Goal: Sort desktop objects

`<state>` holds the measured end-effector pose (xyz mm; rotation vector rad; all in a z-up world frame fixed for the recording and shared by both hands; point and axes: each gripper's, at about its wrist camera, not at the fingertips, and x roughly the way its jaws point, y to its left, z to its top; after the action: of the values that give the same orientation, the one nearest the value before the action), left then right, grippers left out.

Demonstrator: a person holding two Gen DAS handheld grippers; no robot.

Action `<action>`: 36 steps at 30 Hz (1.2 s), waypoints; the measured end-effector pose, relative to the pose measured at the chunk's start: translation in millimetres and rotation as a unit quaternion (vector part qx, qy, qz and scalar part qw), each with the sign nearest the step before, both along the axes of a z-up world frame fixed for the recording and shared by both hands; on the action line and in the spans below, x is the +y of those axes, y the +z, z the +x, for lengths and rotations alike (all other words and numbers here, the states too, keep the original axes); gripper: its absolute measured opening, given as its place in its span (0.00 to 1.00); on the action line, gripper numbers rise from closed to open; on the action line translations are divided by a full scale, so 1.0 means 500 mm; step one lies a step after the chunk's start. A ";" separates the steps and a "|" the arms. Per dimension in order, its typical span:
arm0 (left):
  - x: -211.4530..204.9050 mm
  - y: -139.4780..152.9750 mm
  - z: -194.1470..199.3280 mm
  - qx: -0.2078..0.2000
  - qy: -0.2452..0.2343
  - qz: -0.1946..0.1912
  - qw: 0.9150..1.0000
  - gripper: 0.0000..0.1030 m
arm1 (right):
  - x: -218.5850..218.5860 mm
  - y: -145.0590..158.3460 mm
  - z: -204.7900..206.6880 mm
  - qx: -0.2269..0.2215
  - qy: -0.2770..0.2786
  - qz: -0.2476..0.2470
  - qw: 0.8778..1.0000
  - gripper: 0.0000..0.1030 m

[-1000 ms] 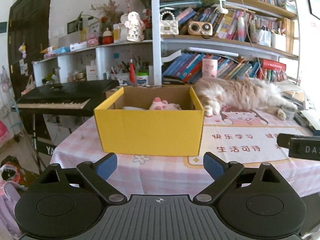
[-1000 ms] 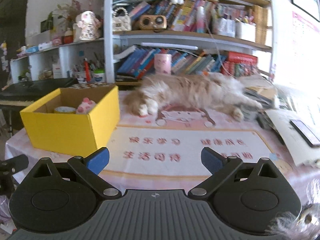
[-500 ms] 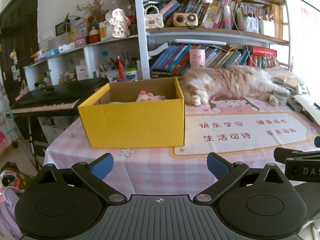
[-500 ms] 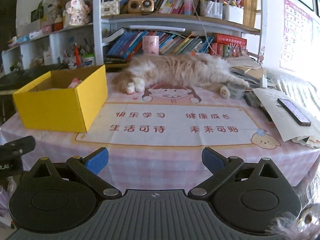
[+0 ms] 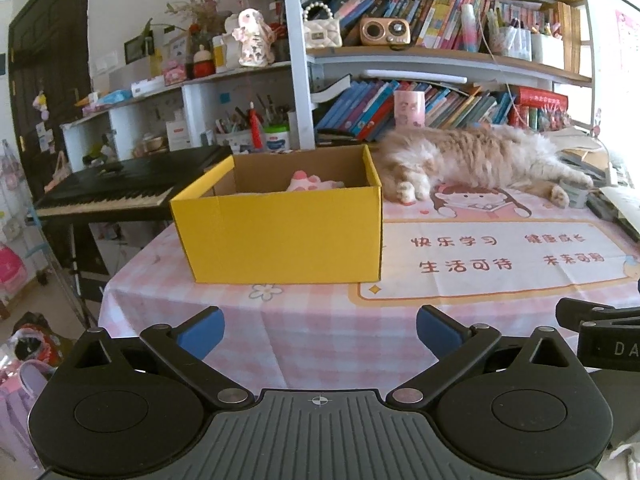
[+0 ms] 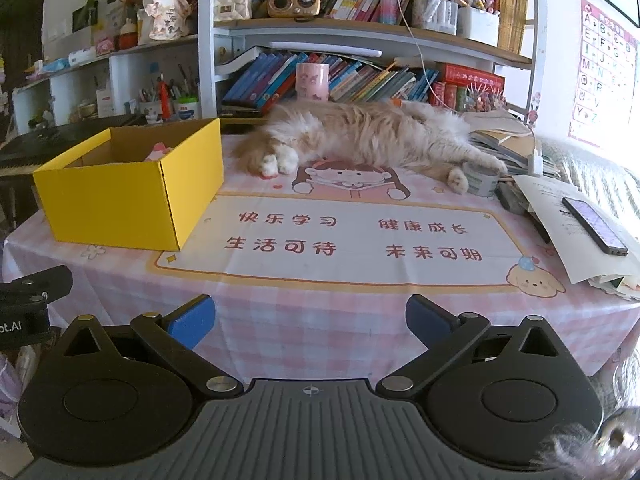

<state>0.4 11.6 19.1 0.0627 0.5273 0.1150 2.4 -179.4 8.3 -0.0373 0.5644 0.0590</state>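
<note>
A yellow cardboard box [image 5: 280,236] stands open-topped on the left part of the pink checked tablecloth [image 5: 320,332]. A pink plush toy [image 5: 308,182] lies inside it. The same box [image 6: 120,204] and toy [image 6: 160,151] show in the right wrist view. My left gripper [image 5: 320,330] hangs open at the table's near edge, in front of the box, with nothing between its blue pads. My right gripper [image 6: 310,320] is open and empty too, at the near edge further right. Part of each gripper shows at the edge of the other's view.
A long-haired cat [image 6: 372,136] lies across the back of the table. At the right are a small tin [image 6: 480,180], papers [image 6: 560,216] and a phone [image 6: 594,226]. Bookshelves [image 5: 440,64] stand behind, and a keyboard piano [image 5: 120,188] is left of the table.
Both views have drawn back from the table, so the box and the cat look smaller and more tablecloth shows. The left jaws have spread a little wider.
</note>
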 end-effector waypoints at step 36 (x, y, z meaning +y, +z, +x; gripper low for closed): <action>-0.001 -0.007 -0.009 0.019 0.000 0.004 1.000 1.00 | -0.001 -0.005 -0.013 0.011 0.000 0.006 1.000 0.99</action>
<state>-3.9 11.0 15.5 0.0734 0.5655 0.1165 -4.0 -179.8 5.7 -0.0249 0.5863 0.0635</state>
